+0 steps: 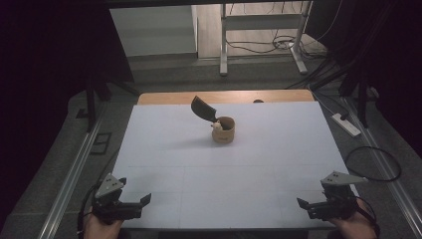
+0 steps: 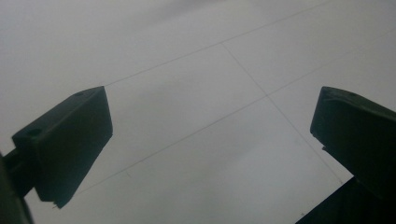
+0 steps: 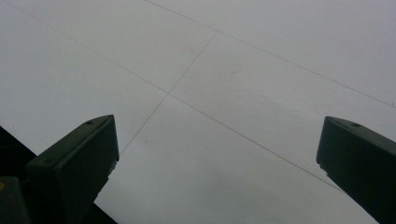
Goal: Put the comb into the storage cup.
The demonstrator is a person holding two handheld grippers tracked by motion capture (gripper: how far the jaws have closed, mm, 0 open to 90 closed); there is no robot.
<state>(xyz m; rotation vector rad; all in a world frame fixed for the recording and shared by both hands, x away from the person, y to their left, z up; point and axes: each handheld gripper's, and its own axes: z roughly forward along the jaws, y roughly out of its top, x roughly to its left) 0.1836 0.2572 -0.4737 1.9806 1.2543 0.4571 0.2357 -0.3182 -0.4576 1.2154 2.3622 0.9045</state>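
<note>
The left gripper (image 1: 130,205) and right gripper (image 1: 318,205) sit low in the high view, both spread and empty; the cup (image 1: 223,130) with its dark spatula (image 1: 203,108) stands centre frame, well apart. A careless reach could tip it. Both gripper views show jaws wide over the bare table (image 2: 196,107).

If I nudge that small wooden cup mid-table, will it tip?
Probably it slides: the wooden cup looks squat and wide-based. The dark scoop leaning out of it likely shifts weight that way, so it may tip there. It looks light.
</note>
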